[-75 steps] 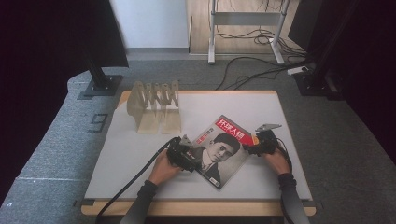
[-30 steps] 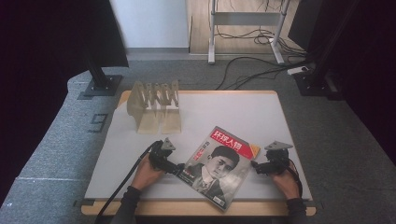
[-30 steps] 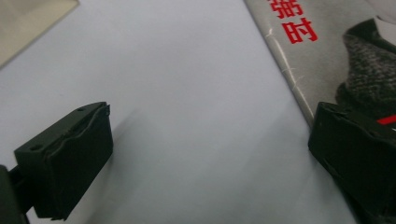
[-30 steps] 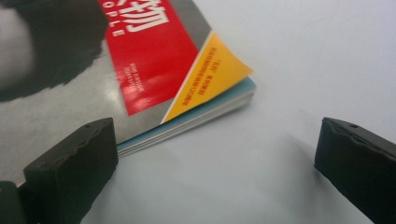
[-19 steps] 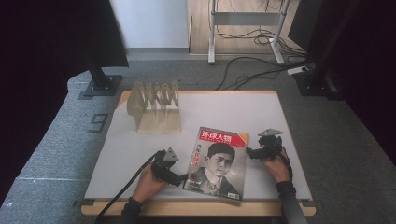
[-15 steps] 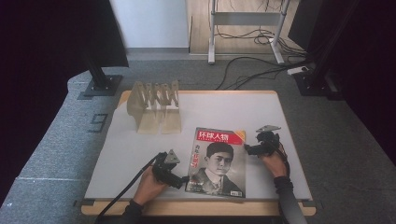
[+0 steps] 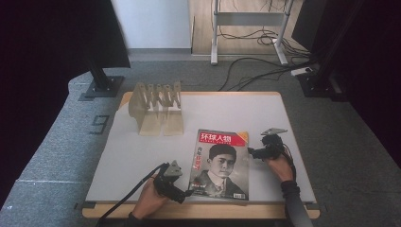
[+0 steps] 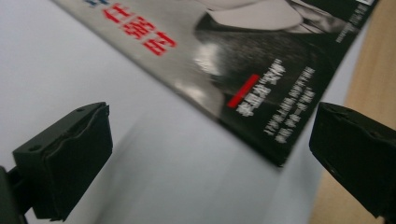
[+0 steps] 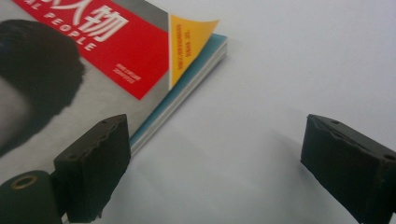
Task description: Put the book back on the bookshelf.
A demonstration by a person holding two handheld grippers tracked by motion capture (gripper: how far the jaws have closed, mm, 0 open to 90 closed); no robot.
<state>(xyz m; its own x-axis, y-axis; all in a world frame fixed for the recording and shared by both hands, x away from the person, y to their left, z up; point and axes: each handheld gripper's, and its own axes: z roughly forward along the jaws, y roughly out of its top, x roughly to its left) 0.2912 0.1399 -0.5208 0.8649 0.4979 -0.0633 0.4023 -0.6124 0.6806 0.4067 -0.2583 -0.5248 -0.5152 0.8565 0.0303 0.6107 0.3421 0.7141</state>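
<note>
My left gripper (image 8: 205, 163) stands with black jaws wide apart, gripping nothing. Ahead I see the glossy dark magazine's (image 8: 261, 79) corner lying on the white tabletop (image 8: 70, 56), beside its wooden edge (image 8: 373, 70).

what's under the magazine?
The magazine lies flat on the white table top, which shows all round it. Whatever its cover hides can't be seen; its top corner curls up.

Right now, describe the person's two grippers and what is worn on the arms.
Both are black two-jaw tools. The left gripper has a grey three-cornered plate on top and a black cable trailing toward the table's near edge. The right gripper has the same grey plate and a dark cable along the forearm. Up close, the fingers are blocky black pads with small screw holes. The right arm wears a dark sleeve.
</note>
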